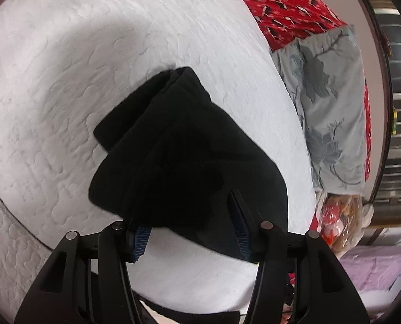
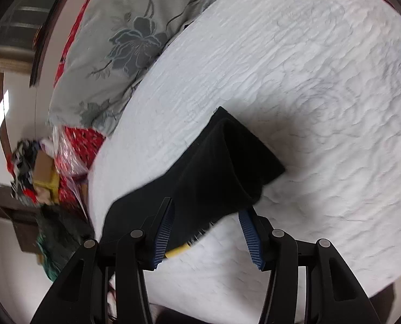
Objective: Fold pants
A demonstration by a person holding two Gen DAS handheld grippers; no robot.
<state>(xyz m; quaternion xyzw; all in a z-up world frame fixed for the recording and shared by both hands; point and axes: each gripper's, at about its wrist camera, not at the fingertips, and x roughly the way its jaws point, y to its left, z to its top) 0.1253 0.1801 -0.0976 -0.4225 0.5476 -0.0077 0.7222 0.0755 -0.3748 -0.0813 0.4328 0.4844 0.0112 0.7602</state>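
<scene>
Two open grippers, left gripper (image 1: 186, 221), right gripper (image 2: 209, 217), one folded black pants (image 1: 181, 151), one white mattress (image 1: 92, 54)

A: How many pants on the bed?
B: One pair of black pants (image 1: 181, 156), folded into a bundle, on one white quilted mattress (image 1: 65, 81).
A: Bedding?
B: One grey floral duvet (image 1: 332, 113) at three o'clock of the pants in the left wrist view, and one red patterned blanket (image 1: 286, 2) at one o'clock.
A: Tools?
B: Two: a left hand-held gripper (image 1: 188, 222) and a right hand-held gripper (image 2: 209, 222), each with two blue-padded fingers.
</scene>
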